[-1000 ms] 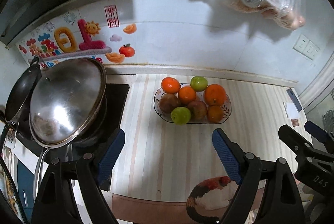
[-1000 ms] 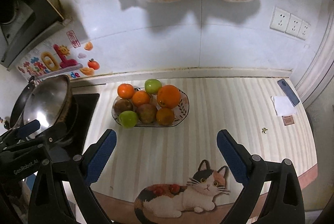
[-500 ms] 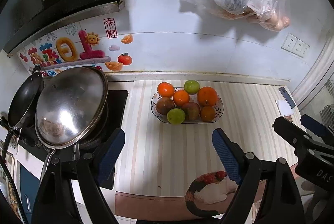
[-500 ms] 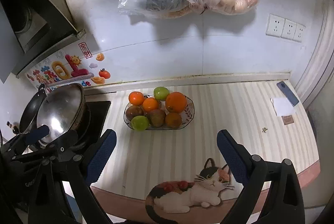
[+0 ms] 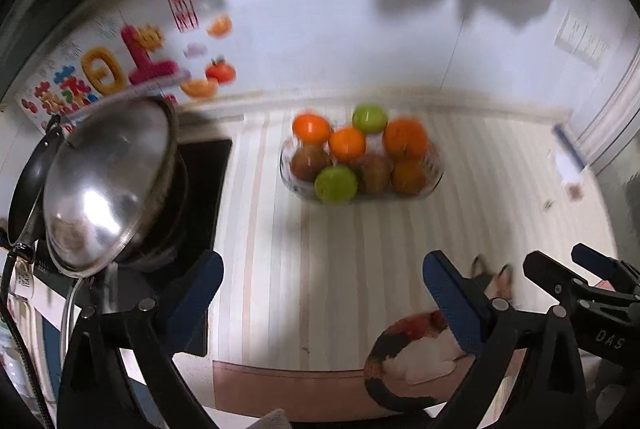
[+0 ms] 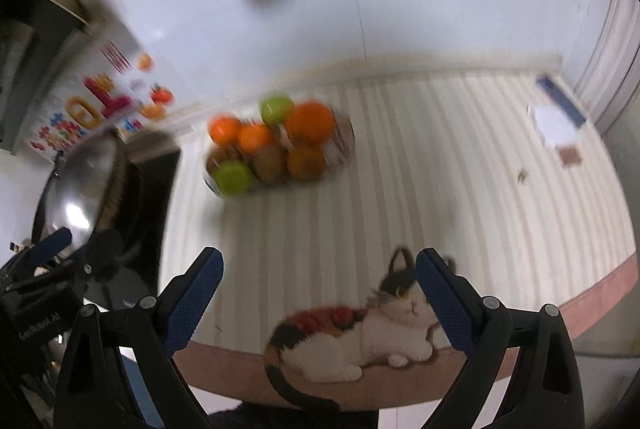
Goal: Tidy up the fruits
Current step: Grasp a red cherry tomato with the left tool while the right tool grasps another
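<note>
A clear glass bowl [image 5: 434, 173] [image 6: 346, 145] stands on the striped counter near the back wall. It holds several oranges, two green apples [image 5: 335, 184] [image 6: 233, 178] and brownish fruits, piled together. My left gripper [image 5: 322, 285] is open and empty, well in front of the bowl. My right gripper [image 6: 318, 279] is open and empty, also in front of the bowl and above the cat picture. Both views are motion-blurred.
A steel pot lid [image 5: 108, 185] [image 6: 80, 185] sits on a black stove at the left. A cat-print mat [image 6: 360, 333] lies at the counter's front edge. A phone and papers [image 6: 556, 113] lie at the far right. Plastic bags hang on the wall above.
Both grippers have moved forward and down toward the counter; the bowl now looks larger and nearer. Both stay open and empty. The fruit has not moved.
</note>
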Available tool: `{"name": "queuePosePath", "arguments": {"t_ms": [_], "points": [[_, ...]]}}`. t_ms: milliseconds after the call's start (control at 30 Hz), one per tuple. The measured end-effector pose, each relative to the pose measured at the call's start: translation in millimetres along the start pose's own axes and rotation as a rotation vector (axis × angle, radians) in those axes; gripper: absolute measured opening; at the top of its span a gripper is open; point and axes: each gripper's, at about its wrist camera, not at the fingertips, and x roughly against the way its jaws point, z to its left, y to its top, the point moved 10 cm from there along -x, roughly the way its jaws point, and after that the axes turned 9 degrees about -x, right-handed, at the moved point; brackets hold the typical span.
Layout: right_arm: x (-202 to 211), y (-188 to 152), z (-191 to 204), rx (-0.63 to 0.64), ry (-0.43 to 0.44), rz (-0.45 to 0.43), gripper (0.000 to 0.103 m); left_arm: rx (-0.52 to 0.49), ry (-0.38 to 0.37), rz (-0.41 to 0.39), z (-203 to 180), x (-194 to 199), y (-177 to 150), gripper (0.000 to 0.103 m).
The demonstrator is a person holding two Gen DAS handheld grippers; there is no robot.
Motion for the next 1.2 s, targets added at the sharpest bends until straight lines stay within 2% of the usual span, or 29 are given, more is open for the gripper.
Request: {"name": "queuePosePath", "arguments": {"t_ms": [67, 133, 200, 267, 333, 467, 567, 600, 667, 833, 900, 1067, 1200], "points": [[-31.4, -16.0, -15.2, -0.02, -0.013, 0.07, 0.099, -0.022, -0.011, 0.061, -8.7, -22.8, -13.0, 0.102], [-64.2, -34.5, -27.5, -0.045, -0.002, 0.145, 0.09, -0.053, -0.008, 0.126, -17.8, -47.1, -28.5, 0.102], [-92.7, -51.3, -38.5, -0.076, 0.004, 0.212, 0.063, -0.077, -0.018, 0.19, -27.0, -68.2, -43.5, 0.102], [-123.6, -69.5, -47.4, -0.126, 0.028, 0.291, 0.054, -0.09, -0.021, 0.24, -33.7, -85.4, -56.4, 0.102], [-146.3, -83.4, -52.4, -0.166, 0.052, 0.346, 0.05, -0.095, -0.033, 0.293, -40.2, -100.9, -68.5, 0.102], [-176.6, -98.7, -52.7, -0.2, 0.079, 0.398, 0.049, -0.103, -0.046, 0.364, -46.2, -121.4, -84.6, 0.102], [-192.6, -106.5, -52.5, -0.188, 0.06, 0.425, 0.03, -0.111, -0.07, 0.389, -52.5, -129.1, -91.9, 0.102], [-193.0, -105.0, -51.3, -0.17, 0.058, 0.409, 0.028, -0.12, -0.082, 0.397, -56.3, -130.6, -94.4, 0.102], [-189.6, -102.7, -52.7, -0.146, 0.039, 0.387, 0.028, -0.133, -0.116, 0.416, -66.4, -135.2, -99.4, 0.102], [-171.8, -92.1, -72.5, -0.177, 0.02, 0.341, 0.028, -0.218, -0.191, 0.431, -107.5, -147.1, -108.6, 0.101], [-168.3, -90.4, -84.5, -0.2, 0.008, 0.341, 0.028, -0.254, -0.209, 0.43, -124.5, -152.2, -110.9, 0.095], [-161.1, -89.1, -110.1, -0.24, -0.021, 0.327, 0.028, -0.322, -0.242, 0.445, -156.1, -161.0, -118.6, 0.067], [-154.2, -90.9, -118.9, -0.263, -0.022, 0.316, 0.028, -0.343, -0.247, 0.45, -169.4, -164.4, -122.1, 0.051]]}}
